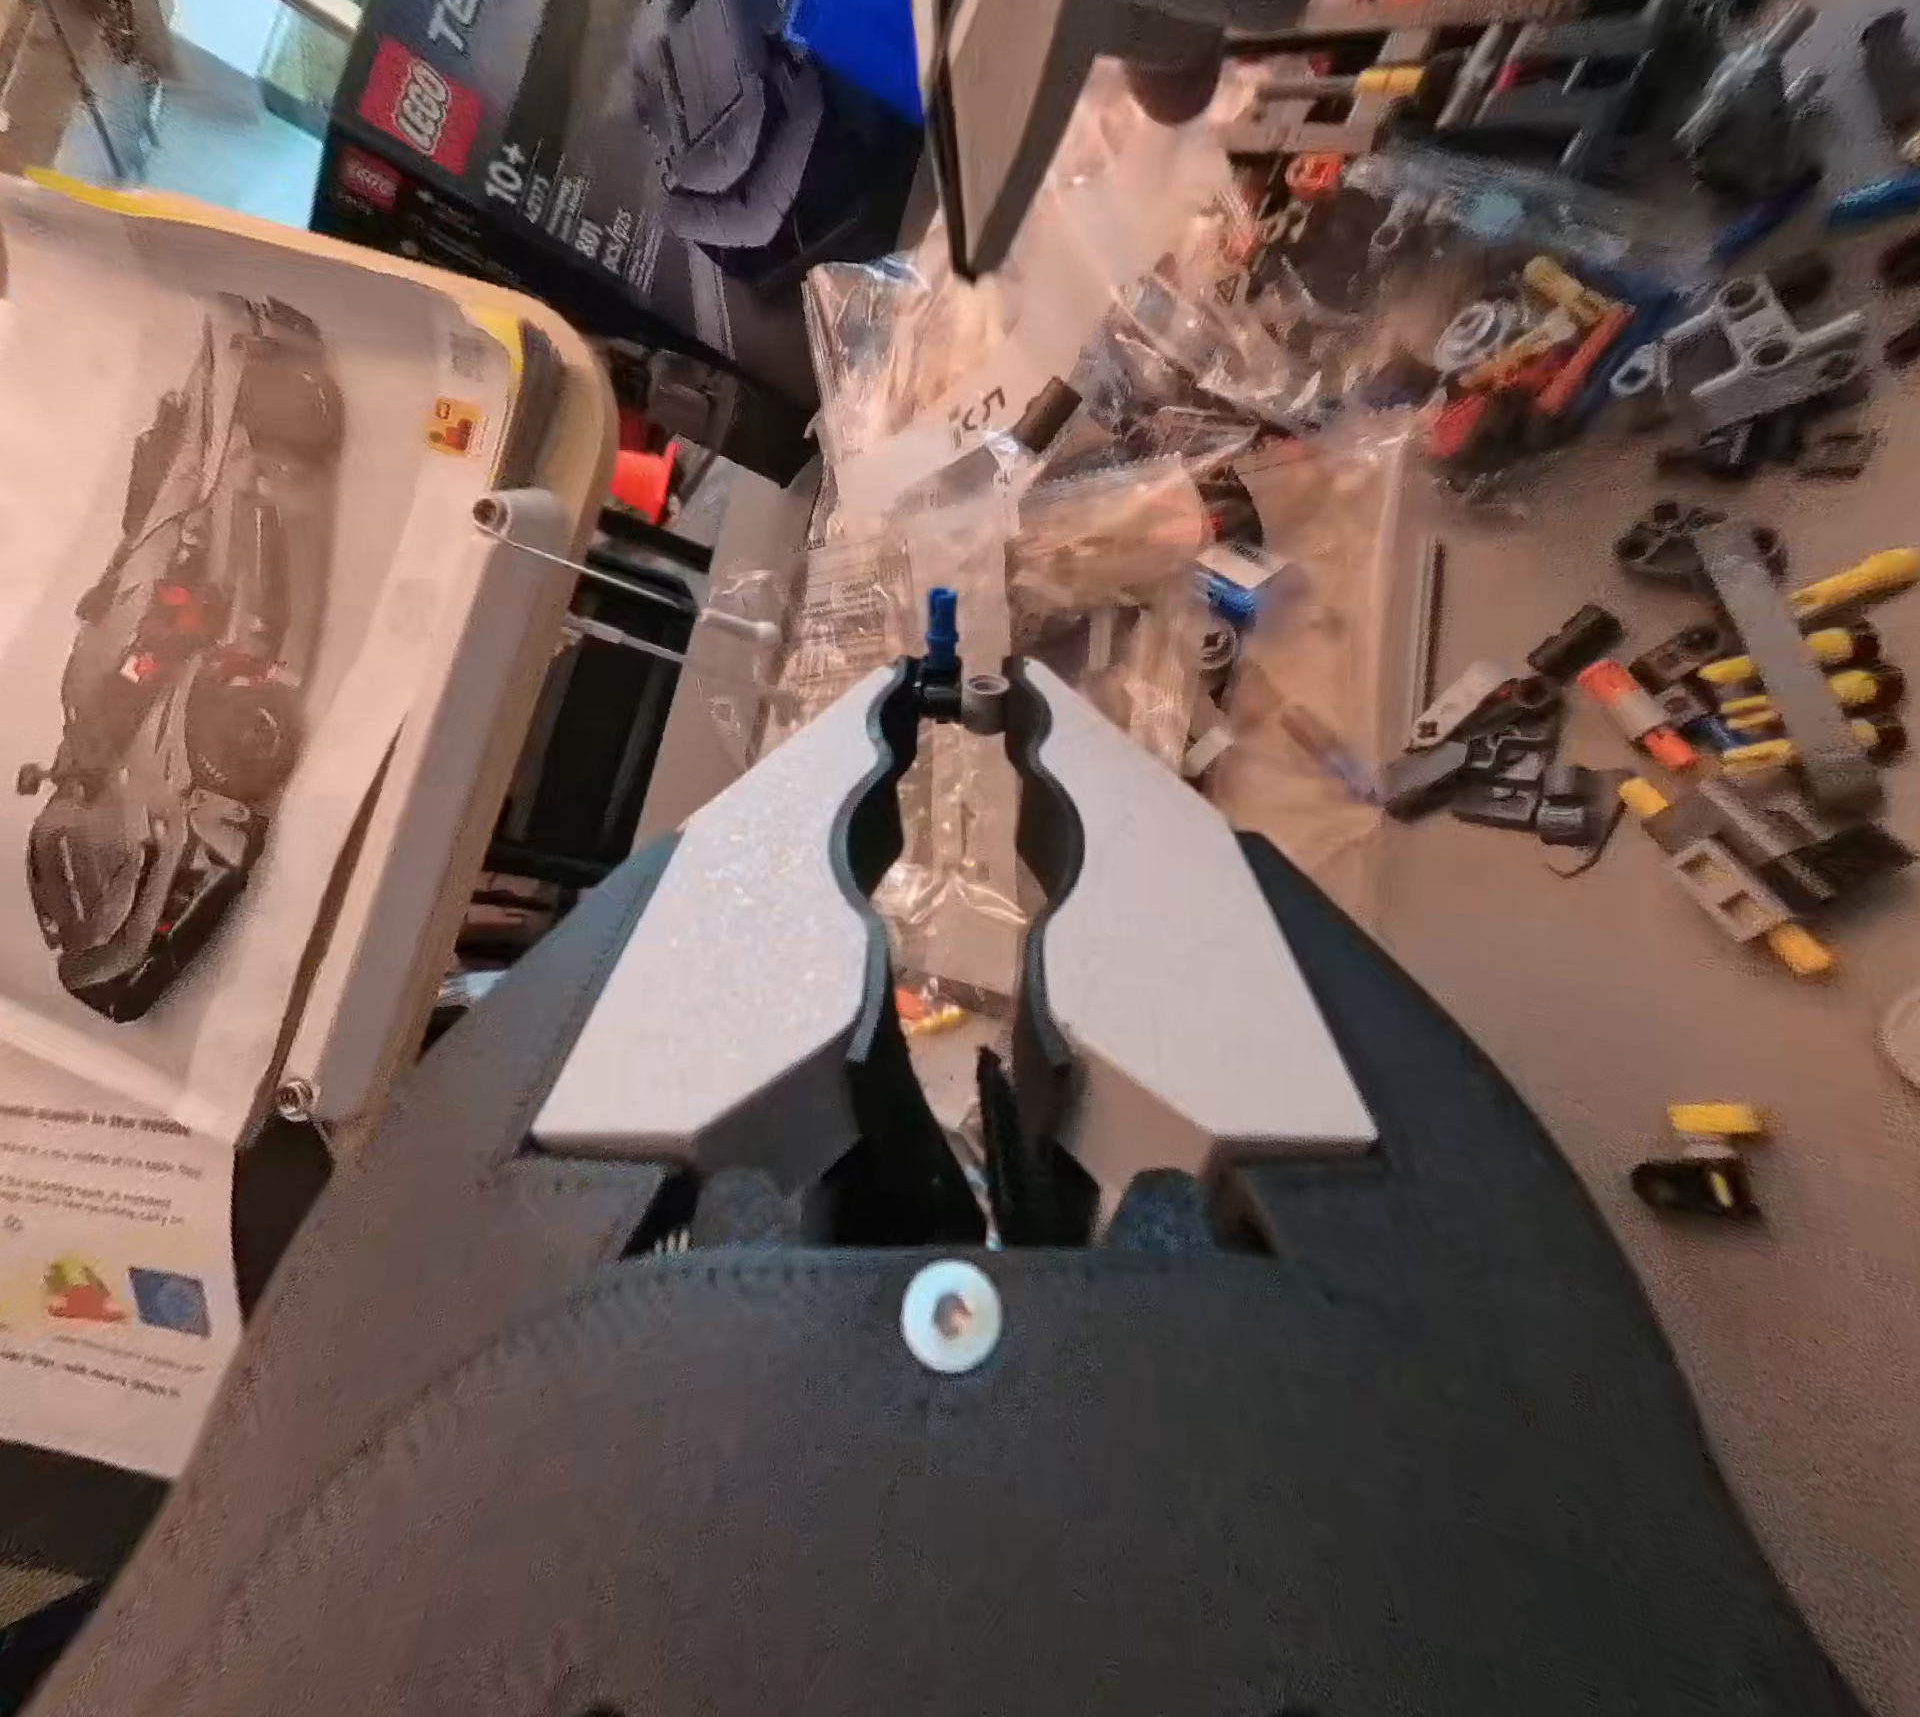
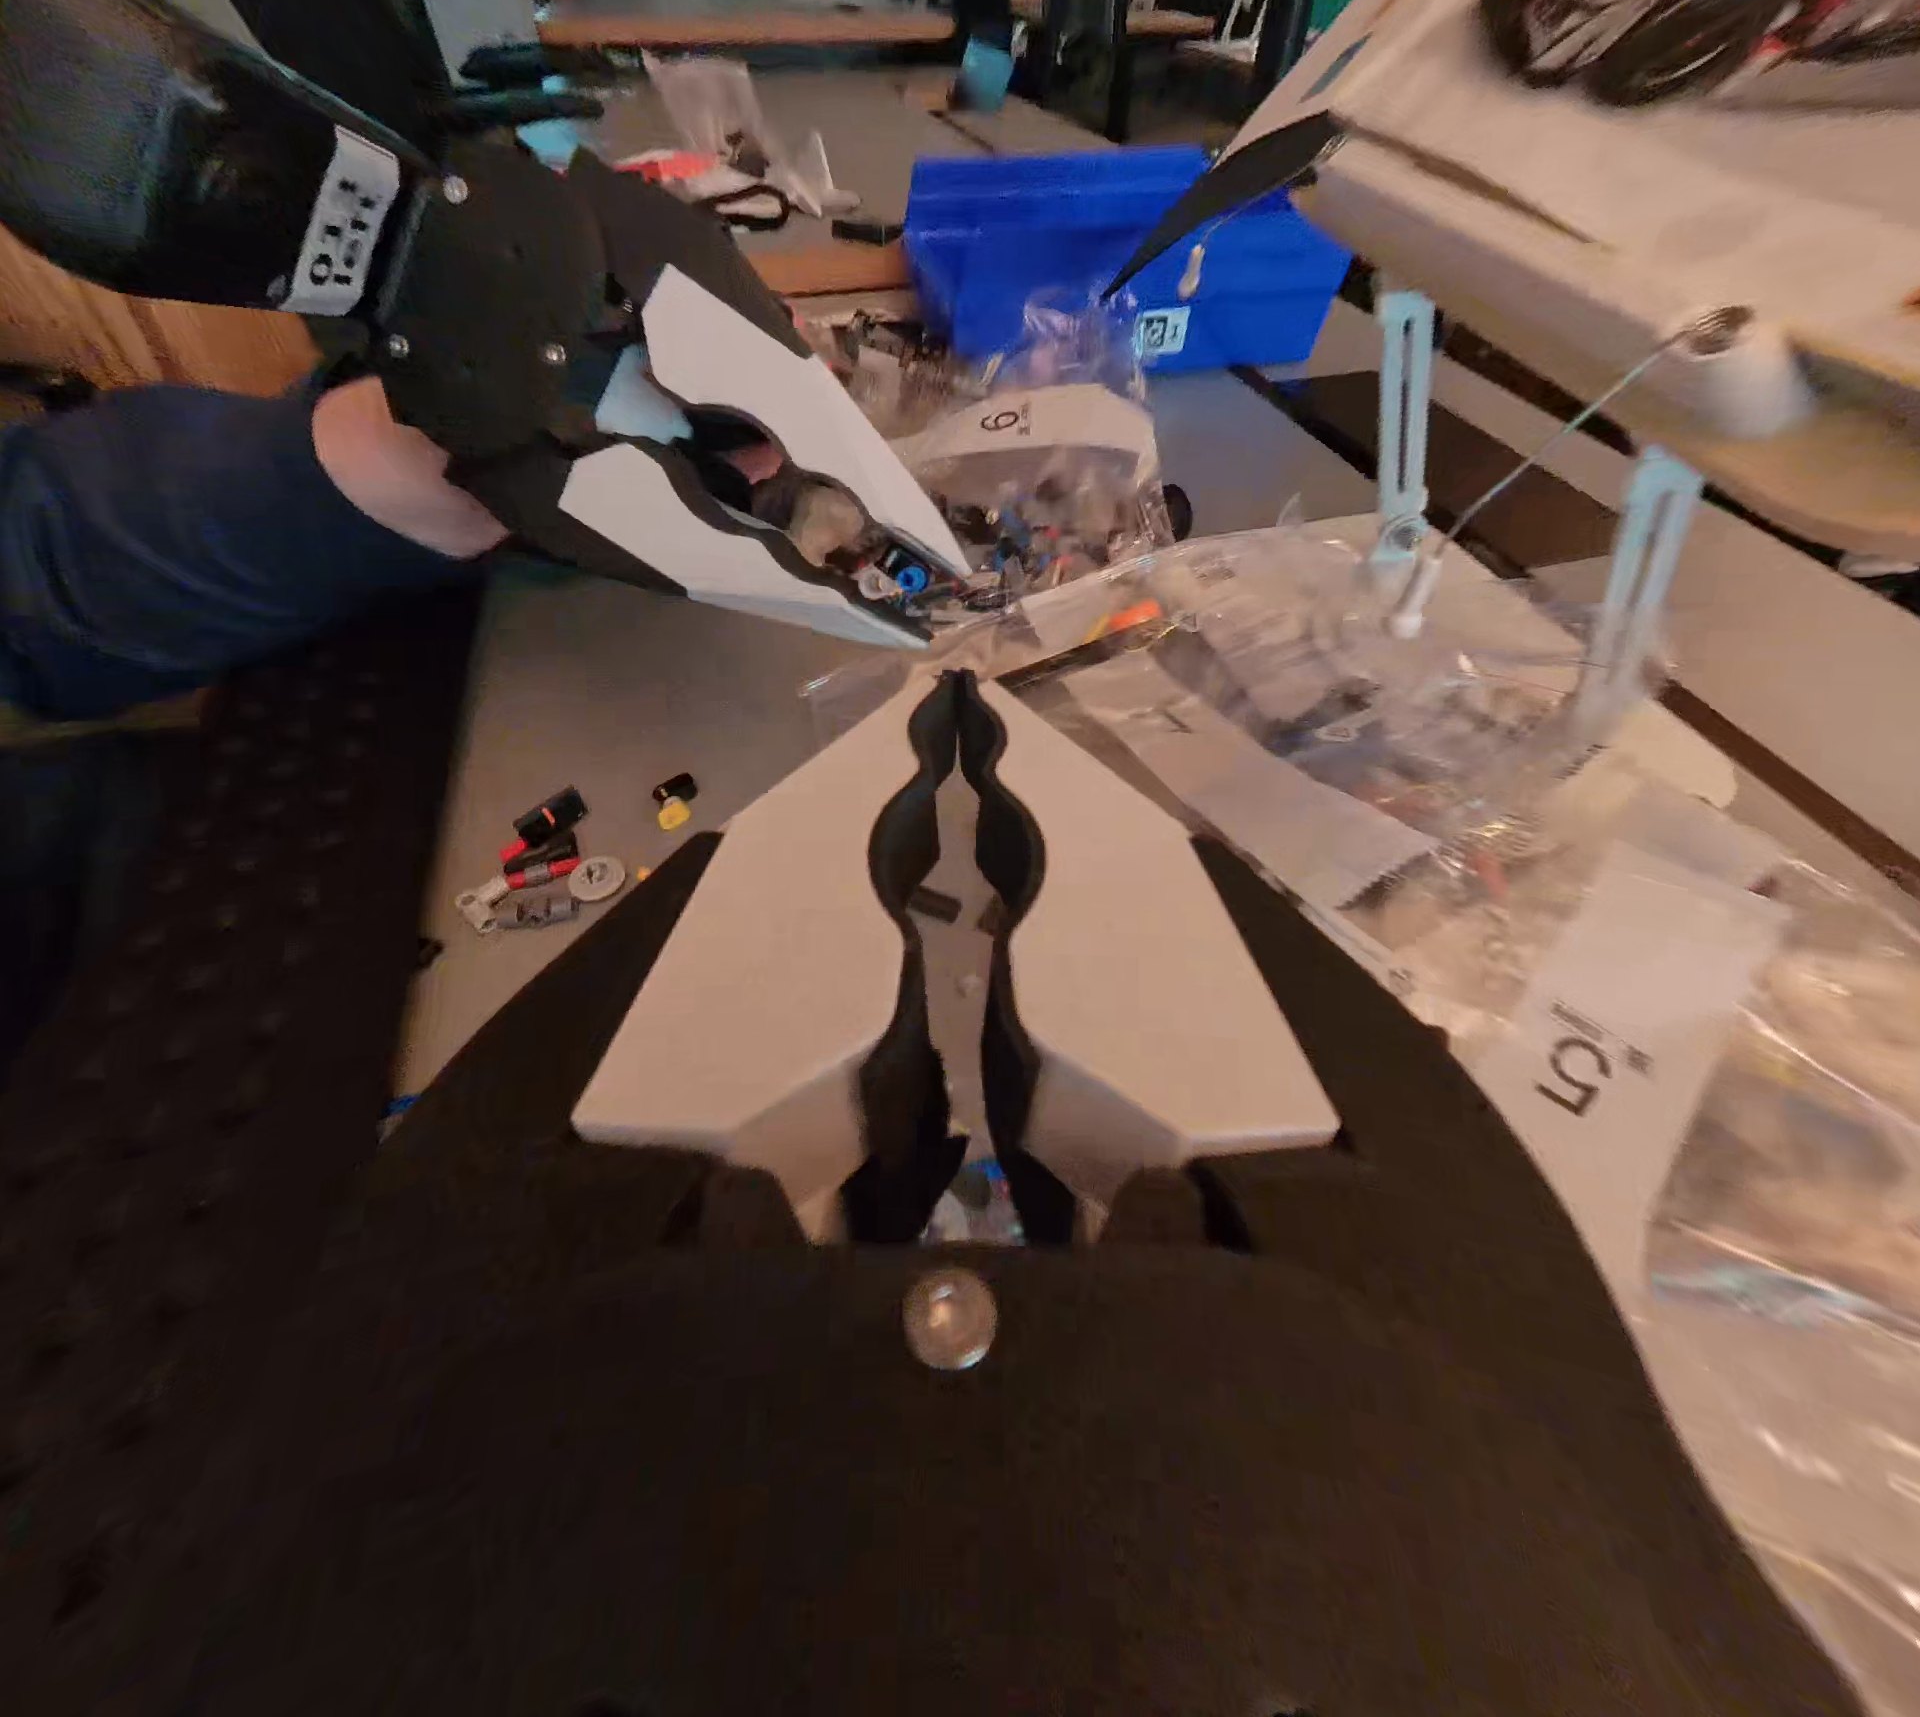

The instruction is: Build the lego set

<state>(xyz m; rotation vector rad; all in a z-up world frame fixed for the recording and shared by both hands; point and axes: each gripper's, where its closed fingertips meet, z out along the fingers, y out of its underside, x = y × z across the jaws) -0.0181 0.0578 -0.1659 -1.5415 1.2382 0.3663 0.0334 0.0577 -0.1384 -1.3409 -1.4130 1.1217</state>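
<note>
Two grippers over grey tabletop (image 2: 623, 711). Left gripper (image 1: 961, 691) clamped on small black-and-grey connector piece with blue pin (image 1: 954, 675), blue pin poking up past tips, held above clear plastic parts bags (image 1: 935, 462). Right gripper (image 2: 958, 680) pinched closed, tips meeting, nothing seen between them, just short of same bags. Loose lego pieces, yellow, black, grey and orange (image 1: 1714, 732), strewn right of bags. Open instruction booklet on white stand (image 1: 208, 628) left of bags; dark lego box (image 1: 582, 36) behind. Blue plastic bin (image 2: 1091, 244) beyond bags.
</note>
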